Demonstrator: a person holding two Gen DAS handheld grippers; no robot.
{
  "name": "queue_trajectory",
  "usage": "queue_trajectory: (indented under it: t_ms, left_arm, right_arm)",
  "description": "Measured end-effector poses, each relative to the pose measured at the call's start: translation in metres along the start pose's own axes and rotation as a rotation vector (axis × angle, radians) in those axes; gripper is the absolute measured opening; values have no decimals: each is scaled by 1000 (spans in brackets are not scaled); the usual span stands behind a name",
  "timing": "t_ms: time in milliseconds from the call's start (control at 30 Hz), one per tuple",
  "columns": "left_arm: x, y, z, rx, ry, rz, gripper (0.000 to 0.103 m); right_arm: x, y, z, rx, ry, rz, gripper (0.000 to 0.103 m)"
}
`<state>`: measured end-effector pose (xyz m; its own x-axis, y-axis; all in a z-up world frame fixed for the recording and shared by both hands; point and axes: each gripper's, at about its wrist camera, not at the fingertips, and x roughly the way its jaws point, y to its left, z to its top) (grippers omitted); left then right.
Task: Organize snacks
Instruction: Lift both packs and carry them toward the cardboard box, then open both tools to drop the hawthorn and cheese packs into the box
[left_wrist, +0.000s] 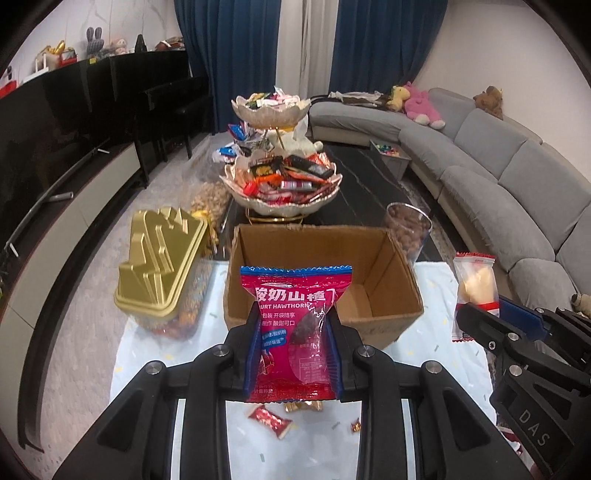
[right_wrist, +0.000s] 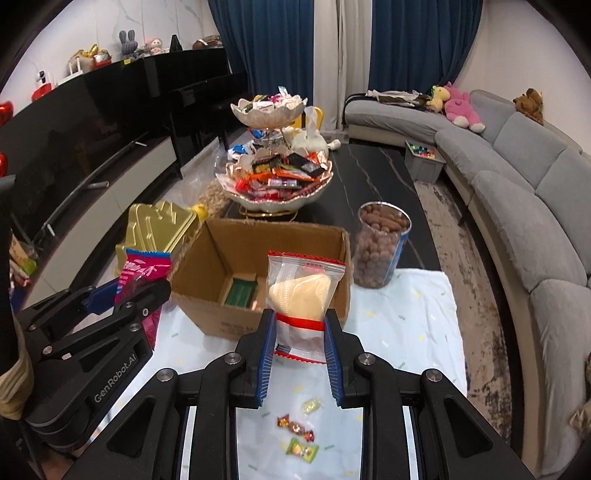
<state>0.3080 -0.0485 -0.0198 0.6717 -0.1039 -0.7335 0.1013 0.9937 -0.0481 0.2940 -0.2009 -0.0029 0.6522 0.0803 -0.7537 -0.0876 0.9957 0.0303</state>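
A living room with a grey sofa (left_wrist: 498, 166) held a dark surface (right_wrist: 369, 173) under a pale cloth. The cardboard box (left_wrist: 321, 280) at twelve o'clock held little, apparently one green packet (right_wrist: 242, 291). The left gripper (left_wrist: 295, 317) had its jaws clamped on a pink hawthorn packet (left_wrist: 295, 295); the right gripper (right_wrist: 300, 321) gripped a clear pastry packet (right_wrist: 301, 291). Loose candies (right_wrist: 297, 428) at six o'clock remained; sorting looked barely begun.
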Motion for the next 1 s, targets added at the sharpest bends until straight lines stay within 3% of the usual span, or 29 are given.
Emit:
queue_trajectory:
  t_ms: [567, 1000]
  left_arm:
    - [46, 9, 30, 16, -4, -19, 30]
    - [98, 16, 33, 17, 38, -24, 30]
  right_arm:
    - [35, 5, 29, -21, -30, -2, 27]
    - [84, 8, 40, -39, -10, -8, 27]
